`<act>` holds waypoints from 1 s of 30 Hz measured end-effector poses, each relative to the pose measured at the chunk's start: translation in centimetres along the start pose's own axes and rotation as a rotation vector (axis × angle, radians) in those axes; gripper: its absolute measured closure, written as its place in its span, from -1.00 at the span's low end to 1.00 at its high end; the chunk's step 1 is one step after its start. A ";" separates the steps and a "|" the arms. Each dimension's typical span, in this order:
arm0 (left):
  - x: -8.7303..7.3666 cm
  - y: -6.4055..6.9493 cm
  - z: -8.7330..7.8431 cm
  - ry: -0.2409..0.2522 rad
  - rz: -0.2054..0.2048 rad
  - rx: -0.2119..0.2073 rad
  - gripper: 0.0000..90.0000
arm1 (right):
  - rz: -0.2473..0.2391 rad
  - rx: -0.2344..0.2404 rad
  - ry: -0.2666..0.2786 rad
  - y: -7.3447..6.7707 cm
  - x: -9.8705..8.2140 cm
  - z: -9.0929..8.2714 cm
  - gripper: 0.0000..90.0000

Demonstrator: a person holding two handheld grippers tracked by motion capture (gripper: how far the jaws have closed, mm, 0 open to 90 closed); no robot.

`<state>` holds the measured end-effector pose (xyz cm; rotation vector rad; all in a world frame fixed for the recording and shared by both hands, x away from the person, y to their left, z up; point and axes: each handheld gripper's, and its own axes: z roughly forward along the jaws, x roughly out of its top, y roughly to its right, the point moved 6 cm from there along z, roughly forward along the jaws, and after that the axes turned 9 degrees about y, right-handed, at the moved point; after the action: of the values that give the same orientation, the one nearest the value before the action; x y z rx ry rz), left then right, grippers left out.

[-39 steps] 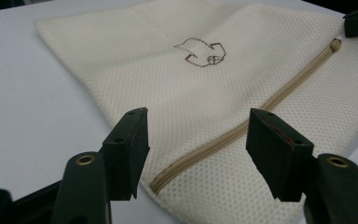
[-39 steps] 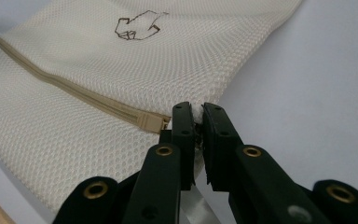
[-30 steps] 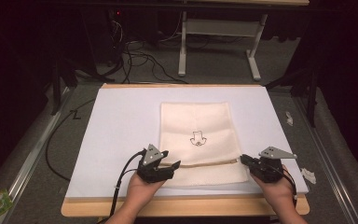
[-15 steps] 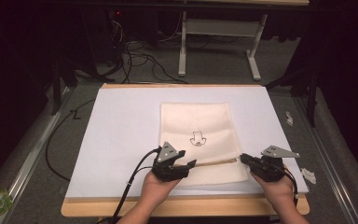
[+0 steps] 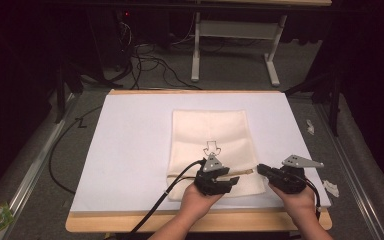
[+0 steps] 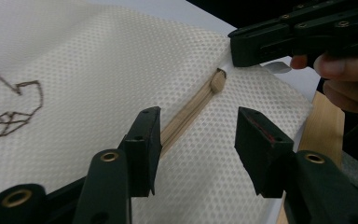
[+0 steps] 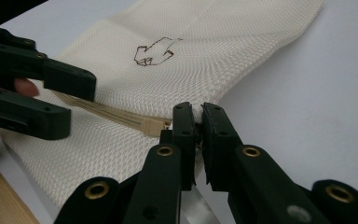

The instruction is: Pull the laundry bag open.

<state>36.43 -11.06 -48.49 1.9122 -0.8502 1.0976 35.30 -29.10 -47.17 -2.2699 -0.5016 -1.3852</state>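
Near the front edge of the table (image 5: 130,130), a cream mesh bag (image 5: 210,135) lies flat on the white sheet, its zipper (image 6: 186,116) running across the end closest to the person. Over the last second the left gripper (image 5: 228,179) has slid along that zipper line, from the bag's left corner toward the right gripper (image 5: 264,170), and it now sits close beside it. Its fingers (image 6: 144,140) have just been closing; in the left gripper view they stand apart on either side of the zipper track, with the tan zipper pull (image 6: 217,80) lying ahead of them and not yet pinched. The right gripper has kept its place at the bag's near right corner, fingers (image 7: 186,135) together and clamped on a fold of the mesh edge just beside the pull, which the right gripper view shows plainly. Judging by this, the right hand is anchoring the bag while the left lines up to catch the pull. The grasp is not made yet, since the pull sits a little past the left fingers, so a small reach forward seems needed before squeezing. With the corner held firm, the zipper should then draw without bunching the mesh.
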 end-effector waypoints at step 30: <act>0.2 1.1 4.1 0.084 -0.145 -0.042 0.89 | 0.003 0.010 0.030 -0.1 0.4 -0.4 0.90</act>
<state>37.17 -15.09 -49.43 1.8488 -0.6725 1.0566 35.16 -29.16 -46.64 -2.2375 -0.4941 -1.4105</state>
